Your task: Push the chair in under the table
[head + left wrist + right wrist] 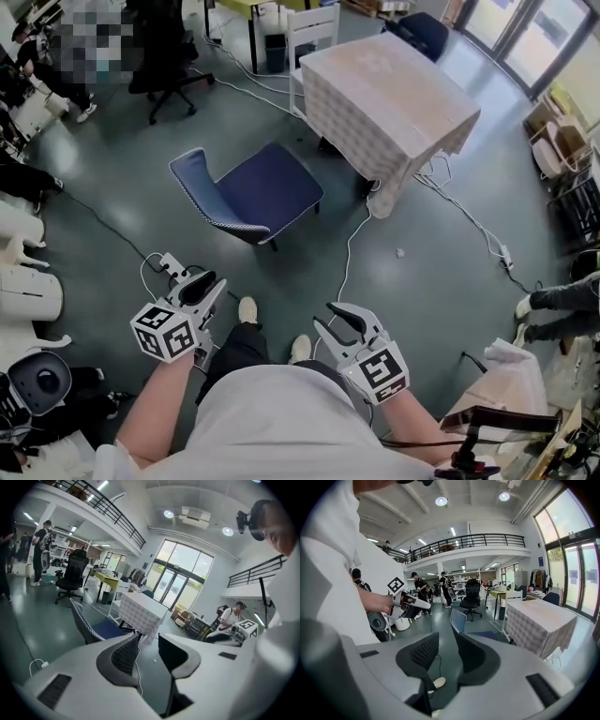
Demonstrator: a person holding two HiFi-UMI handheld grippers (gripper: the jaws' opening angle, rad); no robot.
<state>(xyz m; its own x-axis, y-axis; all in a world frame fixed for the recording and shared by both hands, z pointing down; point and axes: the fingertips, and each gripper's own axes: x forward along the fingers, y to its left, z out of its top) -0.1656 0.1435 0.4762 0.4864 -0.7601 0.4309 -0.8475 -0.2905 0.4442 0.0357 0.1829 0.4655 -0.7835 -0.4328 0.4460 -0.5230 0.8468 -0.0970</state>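
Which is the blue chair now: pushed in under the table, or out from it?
Out. The blue chair stands apart from the table, with floor showing between its seat and the tablecloth.

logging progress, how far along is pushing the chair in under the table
Done: nothing yet. The blue chair stands out on the floor, apart from the cloth-covered table.
In hand: nothing. The left gripper and right gripper are open and empty, short of the chair.
Left: reach the chair and push it under the table.
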